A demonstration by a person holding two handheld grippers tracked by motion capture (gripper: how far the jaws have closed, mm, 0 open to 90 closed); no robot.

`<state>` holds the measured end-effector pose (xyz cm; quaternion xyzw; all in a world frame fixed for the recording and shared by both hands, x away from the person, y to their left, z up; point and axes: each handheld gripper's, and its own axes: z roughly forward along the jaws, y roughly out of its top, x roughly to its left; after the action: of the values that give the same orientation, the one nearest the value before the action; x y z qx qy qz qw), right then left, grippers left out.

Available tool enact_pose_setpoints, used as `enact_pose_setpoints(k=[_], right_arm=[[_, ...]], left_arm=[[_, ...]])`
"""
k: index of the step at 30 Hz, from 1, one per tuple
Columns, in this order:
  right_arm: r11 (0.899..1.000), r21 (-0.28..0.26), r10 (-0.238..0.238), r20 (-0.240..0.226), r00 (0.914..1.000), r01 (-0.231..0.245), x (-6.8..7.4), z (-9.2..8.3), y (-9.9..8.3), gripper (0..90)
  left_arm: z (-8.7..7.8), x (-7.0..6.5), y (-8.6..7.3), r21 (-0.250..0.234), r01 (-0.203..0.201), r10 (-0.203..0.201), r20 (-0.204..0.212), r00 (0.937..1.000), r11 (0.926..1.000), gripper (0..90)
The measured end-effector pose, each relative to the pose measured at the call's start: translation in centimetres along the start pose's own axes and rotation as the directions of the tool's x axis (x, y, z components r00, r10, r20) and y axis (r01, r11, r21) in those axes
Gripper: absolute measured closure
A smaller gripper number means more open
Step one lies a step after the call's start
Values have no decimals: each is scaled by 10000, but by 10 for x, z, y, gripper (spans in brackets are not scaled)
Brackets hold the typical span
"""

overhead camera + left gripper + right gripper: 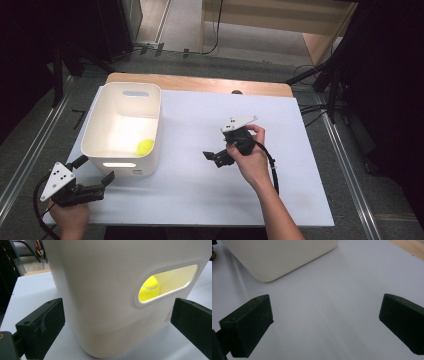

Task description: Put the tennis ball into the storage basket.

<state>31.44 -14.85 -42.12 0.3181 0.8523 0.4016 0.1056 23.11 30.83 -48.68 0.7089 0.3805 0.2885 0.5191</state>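
A white plastic bin (95, 125) stands on the left part of the white-covered table (200, 195), and a yellow tennis ball (145, 146) lies in its near right corner. My left gripper (94, 169) is open at the table's near left corner, its jaws pointing at the bin's near wall (100, 290) without touching it. Through the handle slot in that wall I see the ball (149, 288). My right gripper (214, 157) hovers open over the middle of the table, nothing between its jaws, pointing left toward the bin's corner (279, 257).
The table's wooden far edge (200, 82) shows beyond the white cover. Cables and dark stands line the floor on the right (320, 105). Metal rails run along both sides of the table (30, 145). Bare white surface (337, 290) lies under the right gripper.
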Motion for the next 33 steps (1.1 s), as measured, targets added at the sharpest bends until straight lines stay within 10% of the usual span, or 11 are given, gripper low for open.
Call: enact_pose_setpoints(k=[33], right_arm=[[9822,-1164,1607,1131,9805,-1475,-25,-47,-83,0]], left_arm=[[0,0,0,46,-9,10,-45,10000,10000,0]])
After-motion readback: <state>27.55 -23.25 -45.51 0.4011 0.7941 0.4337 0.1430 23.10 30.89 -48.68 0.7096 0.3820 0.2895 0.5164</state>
